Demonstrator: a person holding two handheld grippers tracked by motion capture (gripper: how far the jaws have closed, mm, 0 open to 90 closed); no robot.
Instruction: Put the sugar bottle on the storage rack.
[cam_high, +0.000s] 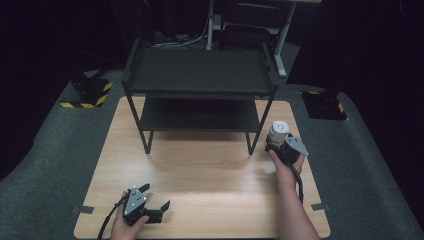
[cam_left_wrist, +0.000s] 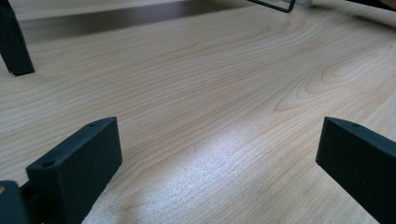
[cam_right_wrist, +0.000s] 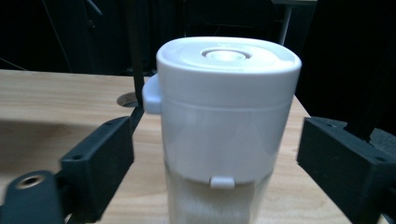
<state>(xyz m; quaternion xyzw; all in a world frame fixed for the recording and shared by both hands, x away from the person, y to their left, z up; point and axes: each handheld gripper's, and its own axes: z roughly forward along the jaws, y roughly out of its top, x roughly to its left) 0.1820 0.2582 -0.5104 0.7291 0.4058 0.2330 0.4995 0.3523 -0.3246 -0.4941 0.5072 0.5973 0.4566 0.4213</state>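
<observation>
Right gripper (cam_right_wrist: 215, 154) astride jar (cam_right_wrist: 224, 116), seemingly untouching, near table edge (cam_high: 314, 165).

My right claw (cam_high: 278, 145) hid the jar's (cam_right_wrist: 227, 121) base from above; its bottom was cut off in my right gripper view, its contents too blurred to tell.

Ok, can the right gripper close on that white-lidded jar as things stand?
Probably yes. The jar stands upright between the right gripper's open jaws, with a gap on each side and nothing between them. The shelf leg stands just to its left but seems clear.
</observation>
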